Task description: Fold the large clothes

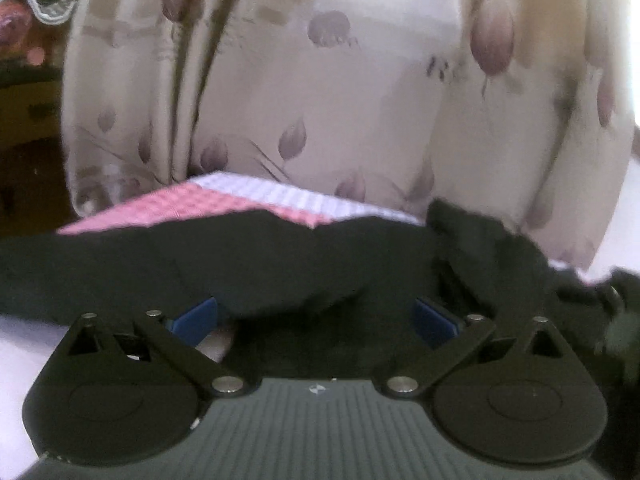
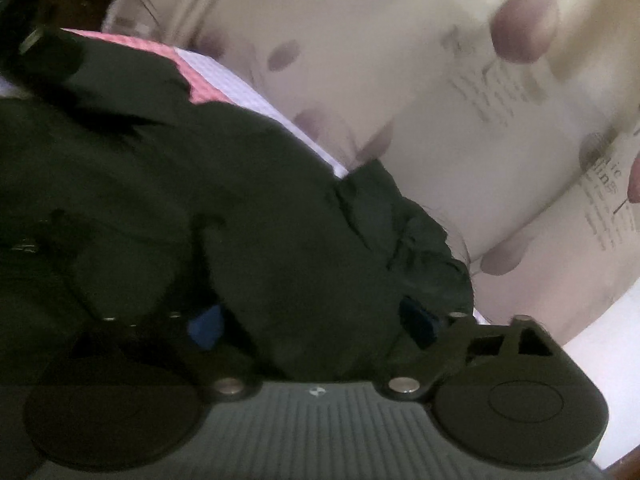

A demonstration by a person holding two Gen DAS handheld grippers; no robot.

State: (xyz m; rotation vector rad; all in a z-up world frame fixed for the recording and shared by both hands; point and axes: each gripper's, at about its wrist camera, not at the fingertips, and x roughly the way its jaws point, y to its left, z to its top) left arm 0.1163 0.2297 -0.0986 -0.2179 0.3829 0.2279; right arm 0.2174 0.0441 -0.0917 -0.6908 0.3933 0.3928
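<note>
A large black garment (image 1: 256, 256) lies across a pink and white checked surface (image 1: 224, 200). In the left wrist view my left gripper (image 1: 316, 316) stands open, its blue pads (image 1: 198, 316) wide apart with black cloth lying between them. In the right wrist view the same black garment (image 2: 224, 184) is bunched up and fills the lower left. My right gripper (image 2: 316, 324) is open too, its blue pads (image 2: 206, 328) spread with a thick fold of the cloth between them. The fingertips of both grippers are hidden by the cloth.
A cream curtain with purple flower print (image 1: 340, 80) hangs right behind the surface; it also fills the right wrist view (image 2: 420, 80). Dark wooden furniture with a lace-edged cover (image 1: 36, 12) stands at the far left.
</note>
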